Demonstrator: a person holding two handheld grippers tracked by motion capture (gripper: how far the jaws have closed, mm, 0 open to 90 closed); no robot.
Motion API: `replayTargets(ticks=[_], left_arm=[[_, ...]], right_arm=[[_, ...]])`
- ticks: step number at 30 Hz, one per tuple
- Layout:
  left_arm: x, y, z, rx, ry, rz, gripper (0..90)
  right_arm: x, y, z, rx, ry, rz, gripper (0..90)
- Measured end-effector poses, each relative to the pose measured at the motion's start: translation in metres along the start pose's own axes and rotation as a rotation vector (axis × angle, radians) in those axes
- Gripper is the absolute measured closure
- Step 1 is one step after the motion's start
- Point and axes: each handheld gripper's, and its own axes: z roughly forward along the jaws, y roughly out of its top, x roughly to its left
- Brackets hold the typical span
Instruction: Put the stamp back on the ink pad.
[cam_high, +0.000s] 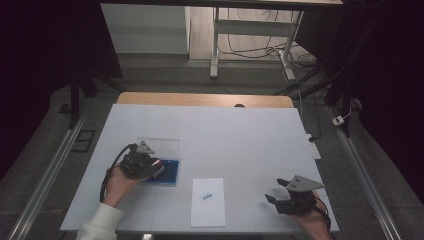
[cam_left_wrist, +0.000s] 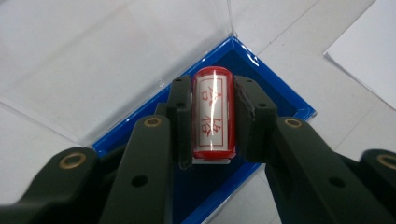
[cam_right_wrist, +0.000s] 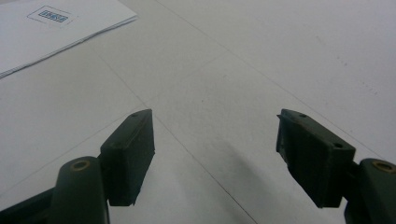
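Over the blue ink pad box (cam_left_wrist: 275, 100) at the table's (cam_high: 240, 130) left, the left gripper (cam_left_wrist: 212, 116) has its fingers (cam_left_wrist: 180, 116) clenched on the red stamp (cam_left_wrist: 213, 114). One stamped mark already shows on the white paper (cam_high: 208, 202), so the stamp looks due for inking or putting away, while the right gripper (cam_right_wrist: 215, 158) rests with fingers spread, holding nothing.

Red stamp (cam_left_wrist: 213, 114), clamped between the jaws of the left gripper (cam_left_wrist: 212, 116): white label with a red frame and two red characters, too glared over to read. White paper sheet (cam_high: 208, 201), lying between the two grippers on the table: small blue-framed rectangular imprint (cam_right_wrist: 51, 15) holding blue marks, too small and blurred to read.
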Motion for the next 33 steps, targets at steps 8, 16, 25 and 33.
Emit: replayTargets(ticks=[8,16,25,33], left_arm=[[-0.003,-0.001,0.000,-0.013,-0.003,-0.007,58.4],[-0.015,-0.005,-0.019,-0.131,0.030,-0.015,32.8],[-0.034,-0.039,-0.044,-0.246,0.013,-0.028,30.9],[-0.042,-0.071,-0.048,-0.239,-0.004,-0.044,31.4]], right_arm=[[-0.001,0.000,-0.001,0.000,-0.004,0.003,27.4],[-0.002,0.000,-0.003,-0.024,0.004,0.024,27.3],[-0.001,0.002,-0.005,-0.039,0.015,0.023,27.2],[-0.003,0.001,-0.004,-0.046,0.012,0.027,27.2]])
